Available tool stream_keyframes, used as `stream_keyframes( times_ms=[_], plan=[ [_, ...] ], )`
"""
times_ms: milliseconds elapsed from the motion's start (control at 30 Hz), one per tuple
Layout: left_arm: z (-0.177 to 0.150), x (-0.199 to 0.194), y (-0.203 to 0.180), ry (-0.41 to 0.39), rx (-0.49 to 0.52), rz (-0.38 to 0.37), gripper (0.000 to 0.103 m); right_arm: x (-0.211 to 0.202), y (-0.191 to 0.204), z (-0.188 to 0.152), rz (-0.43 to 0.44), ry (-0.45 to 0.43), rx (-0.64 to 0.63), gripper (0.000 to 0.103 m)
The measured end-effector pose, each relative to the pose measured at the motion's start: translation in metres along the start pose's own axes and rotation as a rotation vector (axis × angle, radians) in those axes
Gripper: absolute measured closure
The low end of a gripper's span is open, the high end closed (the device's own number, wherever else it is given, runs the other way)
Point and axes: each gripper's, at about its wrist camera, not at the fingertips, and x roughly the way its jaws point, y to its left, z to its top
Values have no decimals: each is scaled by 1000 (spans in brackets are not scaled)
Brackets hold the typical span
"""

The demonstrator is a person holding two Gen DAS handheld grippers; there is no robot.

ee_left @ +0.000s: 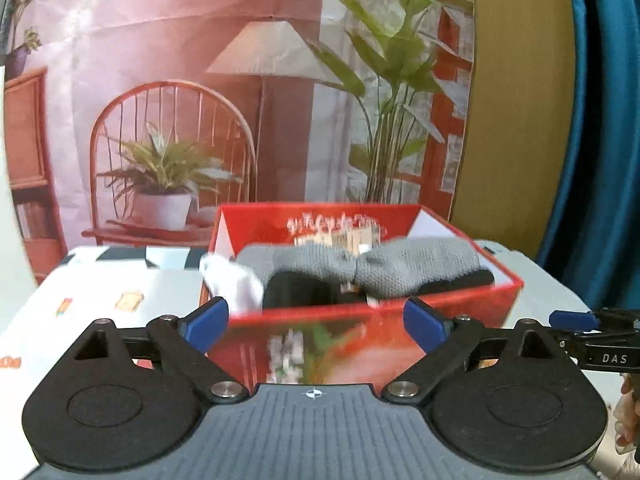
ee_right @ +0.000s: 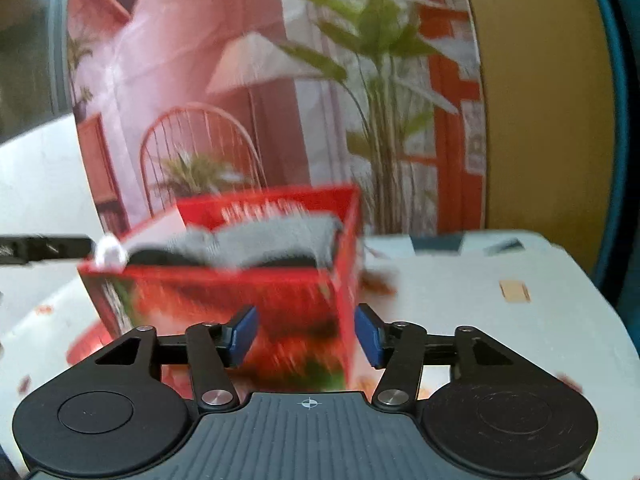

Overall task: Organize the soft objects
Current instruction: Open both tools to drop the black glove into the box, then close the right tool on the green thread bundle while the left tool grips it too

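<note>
a white worktop (ee_left: 100,280) with small printed patterns carries a red box (ee_left: 460,312) standing directly on it.

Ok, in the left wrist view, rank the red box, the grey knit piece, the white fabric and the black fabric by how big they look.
Largest to smallest, as they look:
1. red box
2. grey knit piece
3. black fabric and white fabric: unsure, since the black is mostly hidden under the grey.
</note>
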Motion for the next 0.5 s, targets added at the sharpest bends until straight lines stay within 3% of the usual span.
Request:
stream_keyframes(
  times_ms=[267, 500],
  plan=[
    [-45, -1, 11, 81, -32, 9, 7, -5, -11, -58, -16, 99, 111, 44],
    [-71, 3, 28, 149, -113, 0, 7, 3, -17, -69, 72, 134, 223, 42]
  ],
)
